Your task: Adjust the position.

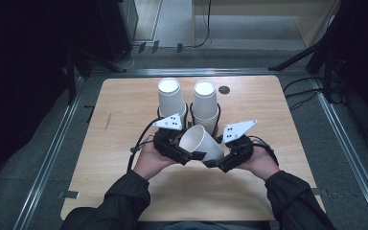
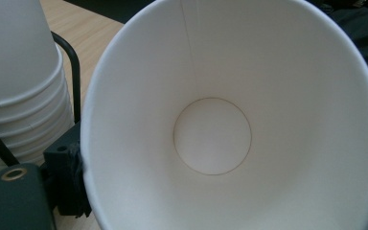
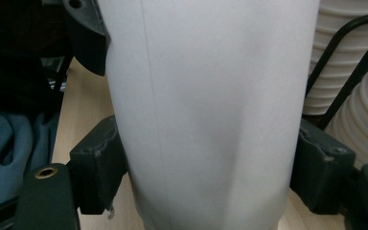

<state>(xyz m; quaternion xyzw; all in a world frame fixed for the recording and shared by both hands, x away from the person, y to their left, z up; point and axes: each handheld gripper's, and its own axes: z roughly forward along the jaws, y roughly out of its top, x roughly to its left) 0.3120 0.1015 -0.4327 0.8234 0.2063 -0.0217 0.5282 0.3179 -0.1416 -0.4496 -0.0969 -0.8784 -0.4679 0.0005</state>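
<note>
Now a white paper cup (image 1: 201,142) is held above the wooden table (image 1: 124,110), between the two hands, a little toward 6 o'clock from the table's middle. It lies tilted, with its open mouth toward 10 o'clock and its closed bottom toward 4 o'clock.

The right gripper (image 1: 215,163) is at 4 o'clock from the cup. In the right gripper view its two black jaws stand on both sides of the cup's wall (image 3: 211,120), and the pads (image 3: 98,163) press against it, so the wall shows a slight dent. This gripper is about half closed, and it grips the cup by its lower body.

The left gripper (image 1: 191,155) is at 8 o'clock from the cup, at the rim. The left gripper view looks straight into the cup's inside, down to the round bottom (image 2: 212,136). One black jaw lies against the outside of the rim at the lower left. The other jaw is hidden, so I cannot tell if this gripper really pinches the rim or stands free.

At 12 o'clock from the held cup, two stacks of white cups stand in black wire holders: the left stack (image 1: 170,98) and the right stack (image 1: 205,103), just beside each other.
</note>
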